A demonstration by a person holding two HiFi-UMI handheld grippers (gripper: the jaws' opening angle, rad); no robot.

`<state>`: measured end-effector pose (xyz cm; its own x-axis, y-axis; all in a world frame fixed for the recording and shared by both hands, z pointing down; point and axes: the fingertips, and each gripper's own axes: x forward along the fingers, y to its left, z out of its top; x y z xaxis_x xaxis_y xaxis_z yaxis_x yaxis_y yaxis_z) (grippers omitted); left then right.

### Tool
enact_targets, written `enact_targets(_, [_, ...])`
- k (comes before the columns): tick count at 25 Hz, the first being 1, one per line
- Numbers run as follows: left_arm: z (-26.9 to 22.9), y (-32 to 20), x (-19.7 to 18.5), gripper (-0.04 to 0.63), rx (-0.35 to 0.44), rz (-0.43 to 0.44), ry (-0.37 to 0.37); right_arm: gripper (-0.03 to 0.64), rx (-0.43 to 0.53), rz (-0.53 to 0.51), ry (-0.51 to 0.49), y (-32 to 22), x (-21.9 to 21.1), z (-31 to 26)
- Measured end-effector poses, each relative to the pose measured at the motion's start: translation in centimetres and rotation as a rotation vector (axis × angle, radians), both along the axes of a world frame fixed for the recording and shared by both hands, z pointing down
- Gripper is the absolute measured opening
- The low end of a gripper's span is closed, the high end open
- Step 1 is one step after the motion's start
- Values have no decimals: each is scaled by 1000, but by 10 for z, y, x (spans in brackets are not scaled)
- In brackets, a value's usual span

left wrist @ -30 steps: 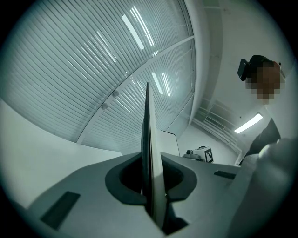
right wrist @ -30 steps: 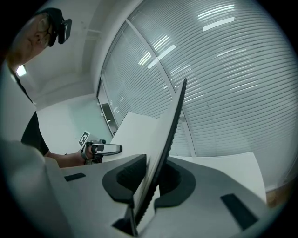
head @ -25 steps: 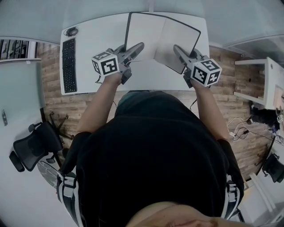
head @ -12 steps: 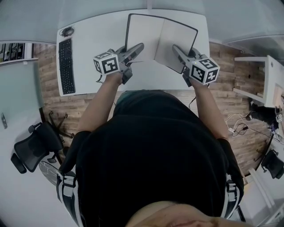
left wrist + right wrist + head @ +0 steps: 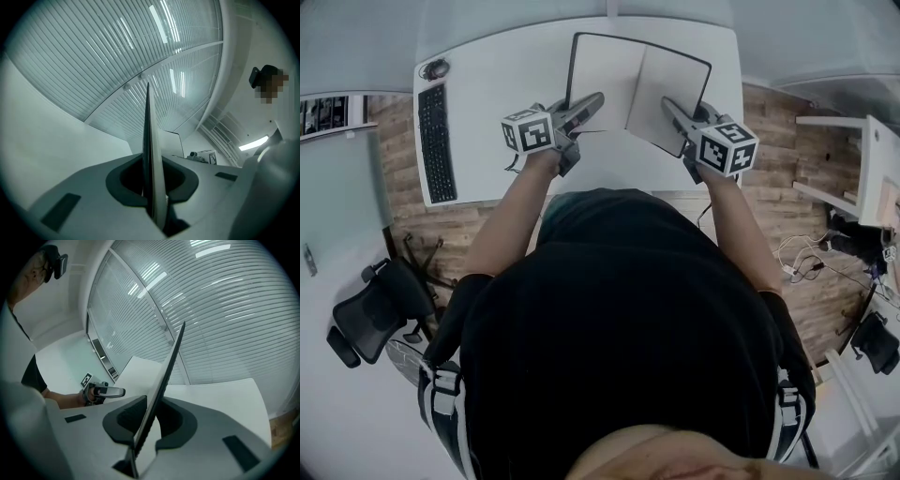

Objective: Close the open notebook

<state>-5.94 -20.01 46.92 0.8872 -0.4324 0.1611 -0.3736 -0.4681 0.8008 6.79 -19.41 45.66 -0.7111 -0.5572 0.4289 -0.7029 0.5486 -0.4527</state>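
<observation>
**Notebook open on the worktop, a gripper on each half**

Notebook (image 5: pixel 609 80) lies open at the far side of the white worktop (image 5: pixel 506 94), its blank pages up and a dark cover edge showing round them. The spine runs away from the person. The left half looks flat and bright. The right half is greyer, and its near corner reaches closer to the person than the left half's near edge does.

The left gripper (image 5: pixel 592 101) meets the near edge of the left half. In the left gripper view its jaws are narrow and pinched on that thin half (image 5: pixel 149 140), which shows edge-on between them. The right gripper (image 5: pixel 670 106) meets the near part of the right half. In the right gripper view its jaws are likewise close together and clamped on the thin half (image 5: pixel 161 380), which slants up between them. Each gripper appears small in the other's view, across the pages.

A black keyboard (image 5: pixel 437 141) lies along the left end of the worktop, with a mouse (image 5: pixel 433 68) beyond it; both are well apart from the notebook. Pale slatted blinds (image 5: pixel 225 310) fill the background of both gripper views. A dark office chair (image 5: pixel 370 319) stands on the wooden floor (image 5: pixel 394 225) to the person's left.
</observation>
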Motion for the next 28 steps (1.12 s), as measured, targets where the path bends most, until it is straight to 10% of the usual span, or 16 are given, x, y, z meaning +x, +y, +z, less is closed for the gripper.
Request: enact_targets(28, [106,3,3,57,-184,34,-84,77,-182,5,42,0,7,115])
